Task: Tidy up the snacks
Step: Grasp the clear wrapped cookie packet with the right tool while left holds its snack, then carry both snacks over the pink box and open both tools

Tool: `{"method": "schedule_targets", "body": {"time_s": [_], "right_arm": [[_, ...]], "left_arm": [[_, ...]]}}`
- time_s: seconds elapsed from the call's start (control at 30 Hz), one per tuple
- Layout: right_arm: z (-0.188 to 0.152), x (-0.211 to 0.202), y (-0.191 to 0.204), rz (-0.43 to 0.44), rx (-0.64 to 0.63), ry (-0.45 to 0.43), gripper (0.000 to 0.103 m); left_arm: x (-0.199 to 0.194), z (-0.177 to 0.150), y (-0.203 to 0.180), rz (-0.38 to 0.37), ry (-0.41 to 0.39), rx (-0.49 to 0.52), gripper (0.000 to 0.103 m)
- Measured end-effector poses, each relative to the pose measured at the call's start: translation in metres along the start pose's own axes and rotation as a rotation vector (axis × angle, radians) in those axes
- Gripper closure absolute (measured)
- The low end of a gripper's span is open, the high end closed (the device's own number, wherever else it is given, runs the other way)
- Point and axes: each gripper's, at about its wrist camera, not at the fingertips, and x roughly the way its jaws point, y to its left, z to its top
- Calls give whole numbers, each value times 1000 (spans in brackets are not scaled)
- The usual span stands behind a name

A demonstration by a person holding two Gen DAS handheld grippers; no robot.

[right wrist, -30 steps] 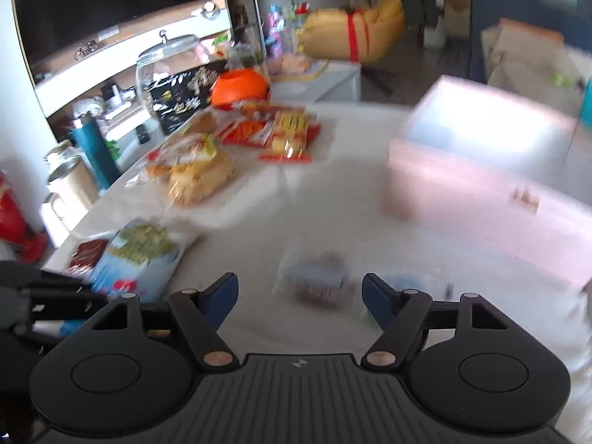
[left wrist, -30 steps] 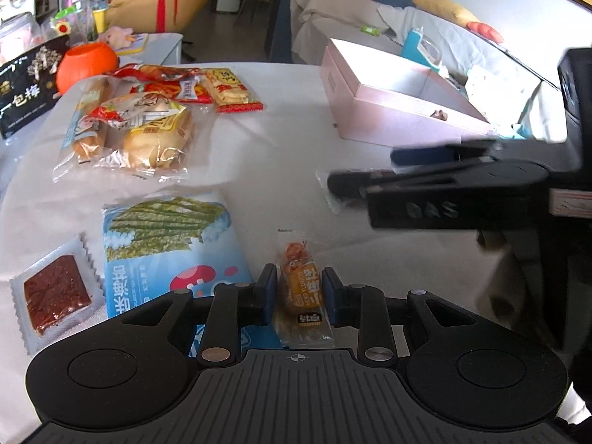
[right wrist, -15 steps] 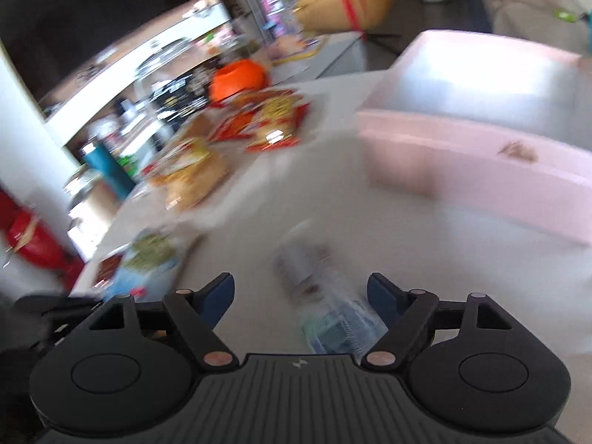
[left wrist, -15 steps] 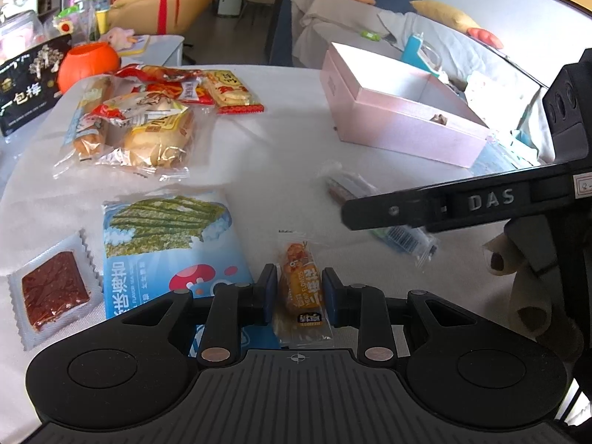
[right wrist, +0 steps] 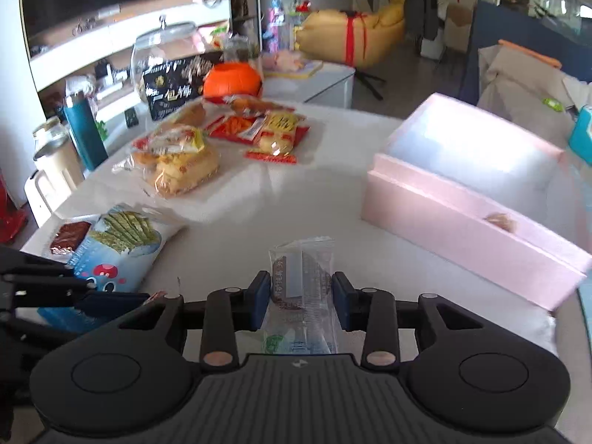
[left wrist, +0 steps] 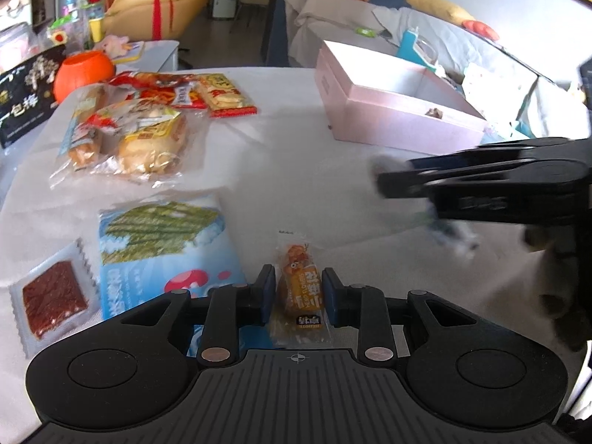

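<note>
My left gripper [left wrist: 299, 291] is shut on a small orange snack packet [left wrist: 300, 288], low over the white tablecloth. My right gripper [right wrist: 300, 296] is shut on a clear-wrapped dark snack bar [right wrist: 301, 288]; it shows blurred at the right of the left wrist view [left wrist: 481, 181]. An open pink box [left wrist: 392, 111] stands at the back right, also in the right wrist view [right wrist: 462, 229], with one small snack inside [right wrist: 501, 221].
A blue seaweed-snack bag [left wrist: 162, 251], a red jerky packet [left wrist: 51, 296], bread bags [left wrist: 144, 140] and red and yellow packets [left wrist: 207, 96] lie on the left. An orange pumpkin bowl [left wrist: 83, 72] and a black box [left wrist: 26, 96] stand at the far left edge.
My right gripper has closed on the clear-wrapped bar and swung back toward the table's middle. My left gripper has stayed shut on the orange packet in place.
</note>
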Motion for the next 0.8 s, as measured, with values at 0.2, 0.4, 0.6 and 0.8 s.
{"method": "schedule_targets", "body": {"time_s": [0.2, 0.4, 0.6, 0.8], "right_arm": [[-1, -50, -47, -67, 103, -75, 67], [40, -96, -88, -162, 159, -254, 67], [110, -90, -141, -209, 262, -337, 63], [123, -72, -181, -167, 415, -306, 49]], "left_arm": [[-7, 71, -40, -81, -122, 113, 76], [-13, 163, -92, -53, -309, 265, 76], [8, 223, -105, -81, -336, 249, 74], [22, 231, -95, -121, -282, 215, 74]]}}
